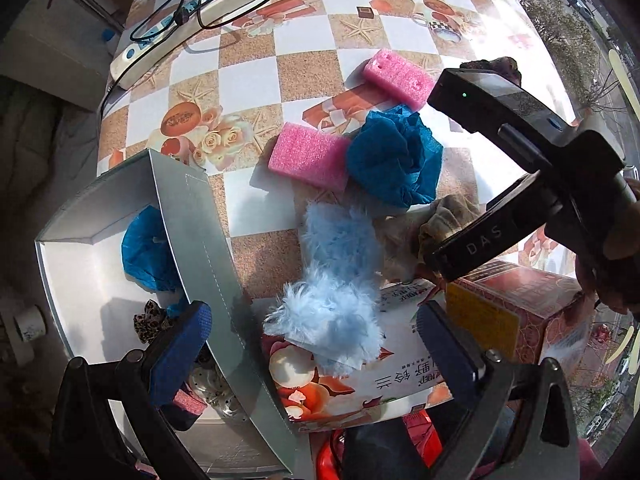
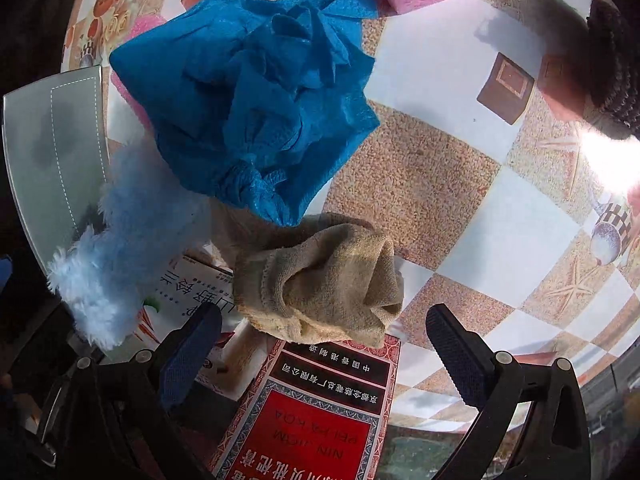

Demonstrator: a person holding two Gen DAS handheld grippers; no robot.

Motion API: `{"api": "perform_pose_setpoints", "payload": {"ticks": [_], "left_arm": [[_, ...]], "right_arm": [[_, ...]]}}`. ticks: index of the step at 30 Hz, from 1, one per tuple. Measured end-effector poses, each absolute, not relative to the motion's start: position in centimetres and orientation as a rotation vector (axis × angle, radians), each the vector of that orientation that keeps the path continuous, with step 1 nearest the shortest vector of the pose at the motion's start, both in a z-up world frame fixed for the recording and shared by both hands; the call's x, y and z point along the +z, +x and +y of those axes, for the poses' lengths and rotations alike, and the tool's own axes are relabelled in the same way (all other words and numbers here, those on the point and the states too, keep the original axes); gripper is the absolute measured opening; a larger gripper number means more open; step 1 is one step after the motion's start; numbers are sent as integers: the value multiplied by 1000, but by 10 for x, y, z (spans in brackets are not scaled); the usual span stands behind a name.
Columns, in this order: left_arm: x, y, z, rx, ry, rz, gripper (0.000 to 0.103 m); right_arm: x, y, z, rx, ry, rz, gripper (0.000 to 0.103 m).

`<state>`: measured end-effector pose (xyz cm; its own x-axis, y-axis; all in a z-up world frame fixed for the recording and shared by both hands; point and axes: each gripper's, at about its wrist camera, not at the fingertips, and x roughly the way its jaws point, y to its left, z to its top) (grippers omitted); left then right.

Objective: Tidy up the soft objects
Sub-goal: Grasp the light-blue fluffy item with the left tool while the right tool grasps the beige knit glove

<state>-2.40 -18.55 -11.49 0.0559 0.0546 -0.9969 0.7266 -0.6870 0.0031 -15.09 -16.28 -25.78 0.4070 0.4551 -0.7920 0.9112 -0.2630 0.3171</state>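
Observation:
A light blue fluffy piece (image 1: 336,280) lies on the table and a printed box, right in front of my open, empty left gripper (image 1: 312,344). A crumpled blue cloth (image 1: 396,152) (image 2: 256,96) lies beyond it, beside two pink foam blocks (image 1: 308,156) (image 1: 400,76). A tan sock (image 2: 320,280) lies on a red box just ahead of my open, empty right gripper (image 2: 324,344). The silver storage box (image 1: 208,240) at left holds another blue cloth (image 1: 146,252), a leopard scrunchie (image 1: 150,320) and other soft items. The right gripper's body (image 1: 520,160) shows in the left wrist view.
A white power strip (image 1: 180,20) with black cables lies at the table's far left. A printed carton (image 1: 384,384) and a red patterned box (image 2: 320,412) sit at the near edge. A dark knitted item (image 2: 616,68) lies at far right. The table has a checkered cloth (image 1: 304,40).

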Motion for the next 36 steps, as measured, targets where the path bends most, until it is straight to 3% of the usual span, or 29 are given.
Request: {"api": "perform_pose_setpoints", "payload": {"ticks": [3, 7, 11, 18, 27, 30, 33, 34, 35, 36], "left_arm": [[-133, -39, -188, -1648, 1871, 782, 103], [-157, -55, -191, -1597, 1936, 796, 103], [-180, -62, -193, -1529, 2007, 813, 103], [-207, -60, -193, -1435, 2101, 834, 103], [-240, -52, -190, -1300, 2204, 866, 103], [-246, -56, -186, -1289, 2227, 839, 100], [-248, -60, -184, -1310, 2236, 864, 75], [-247, -61, -183, -1323, 2235, 867, 58], [-246, -66, -180, -1342, 2228, 866, 44], [-243, -67, -179, -1368, 2215, 865, 40]], "right_arm": [[-264, -152, -162, -772, 1812, 1268, 103], [-263, -185, -151, -886, 1855, 1174, 103], [-265, -228, -126, -1047, 1860, 1212, 103], [-254, -265, -86, -1148, 1950, 872, 103], [-251, -221, -83, -1334, 1727, 1086, 103], [-247, -218, -82, -1352, 1724, 1064, 103], [-247, -218, -78, -1337, 1761, 1054, 101], [-243, -218, -70, -1359, 1762, 1033, 97], [-238, -219, -67, -1385, 1753, 1027, 86], [-233, -225, -62, -1406, 1746, 1016, 74]]}}
